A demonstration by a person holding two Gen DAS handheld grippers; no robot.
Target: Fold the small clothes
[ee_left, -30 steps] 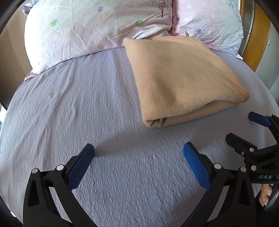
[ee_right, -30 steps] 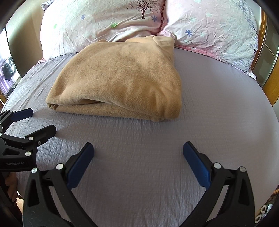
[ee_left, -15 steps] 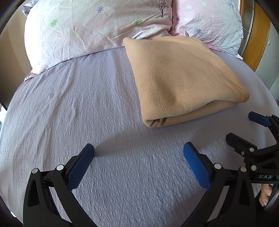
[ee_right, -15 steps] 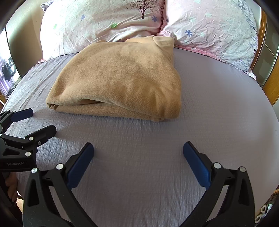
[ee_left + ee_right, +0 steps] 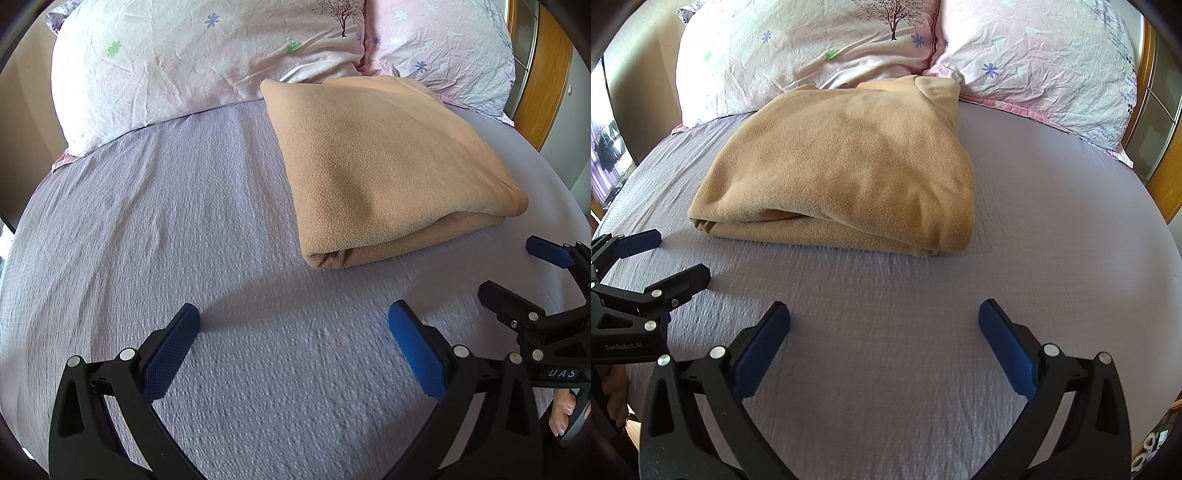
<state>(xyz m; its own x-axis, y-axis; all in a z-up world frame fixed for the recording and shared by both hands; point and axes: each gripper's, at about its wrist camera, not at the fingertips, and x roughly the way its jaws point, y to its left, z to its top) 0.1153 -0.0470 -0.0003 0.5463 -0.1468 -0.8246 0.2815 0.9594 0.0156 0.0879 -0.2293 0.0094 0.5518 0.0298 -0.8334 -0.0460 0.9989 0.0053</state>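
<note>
A tan fleece garment [image 5: 380, 166] lies folded in a thick rectangle on the lilac bed sheet [image 5: 166, 229], its far end against the pillows; it also shows in the right wrist view [image 5: 849, 173]. My left gripper [image 5: 293, 332] is open and empty, above the sheet short of the garment's near left corner. My right gripper [image 5: 884, 332] is open and empty, above the sheet short of the garment's near edge. Each gripper shows at the edge of the other's view: the right one [image 5: 517, 273], the left one [image 5: 668, 258].
Two pale pink flowered pillows [image 5: 820, 48] [image 5: 1041, 62] stand at the head of the bed. A wooden frame with glass panels [image 5: 1160, 147] runs along the right side. The sheet [image 5: 1052, 229] lies flat around the garment.
</note>
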